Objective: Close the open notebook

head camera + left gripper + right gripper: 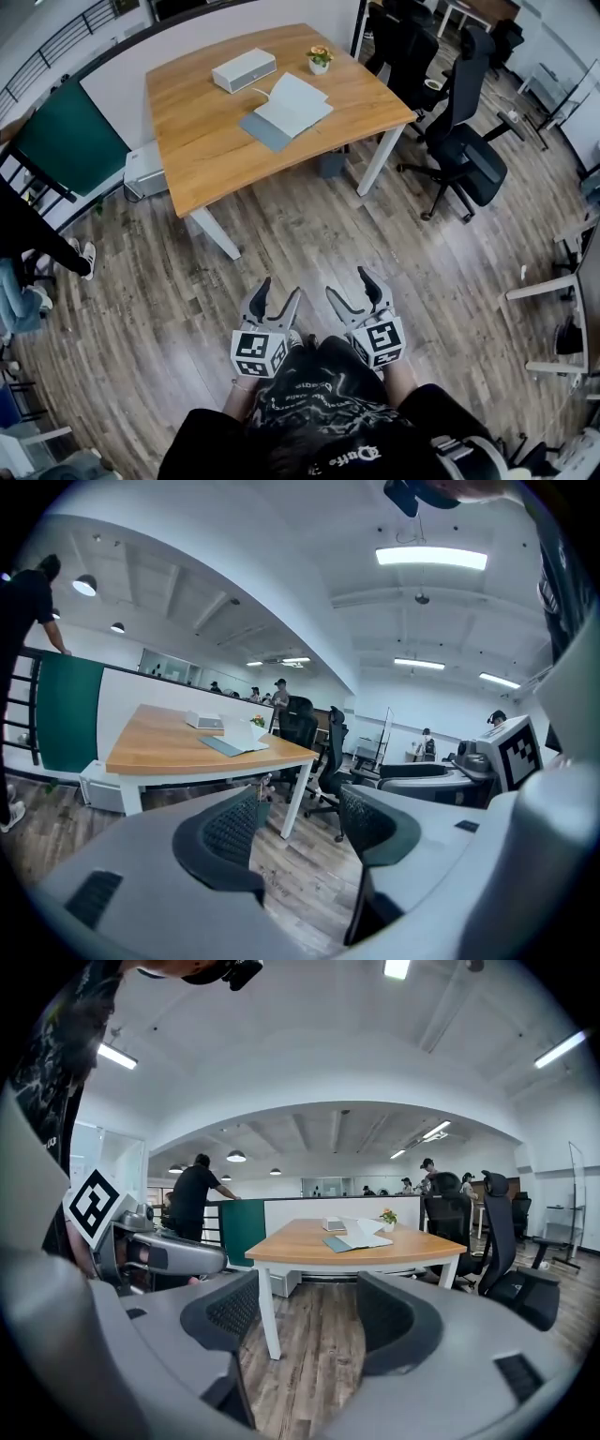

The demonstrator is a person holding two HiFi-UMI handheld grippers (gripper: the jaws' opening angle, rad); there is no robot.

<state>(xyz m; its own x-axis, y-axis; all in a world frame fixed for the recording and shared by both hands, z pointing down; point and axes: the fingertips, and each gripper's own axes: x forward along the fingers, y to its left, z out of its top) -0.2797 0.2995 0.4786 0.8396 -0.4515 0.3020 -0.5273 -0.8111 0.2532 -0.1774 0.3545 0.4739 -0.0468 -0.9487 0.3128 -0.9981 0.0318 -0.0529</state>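
The open notebook [286,111] lies on the wooden table [202,141] far ahead of me, white pages up with a grey-blue cover showing at its left. It appears small in the left gripper view [230,745] and the right gripper view [359,1239]. My left gripper [279,291] and right gripper [349,284] are held side by side close to my body, over the wood floor, well short of the table. Both are open, with nothing between the jaws [300,822] [309,1312].
A white box [244,69] and a small potted plant [320,60] stand on the table behind the notebook. Black office chairs [464,141] crowd the table's right side. A low white unit [145,173] and a teal partition [66,136] sit at its left. A person [28,244] stands at far left.
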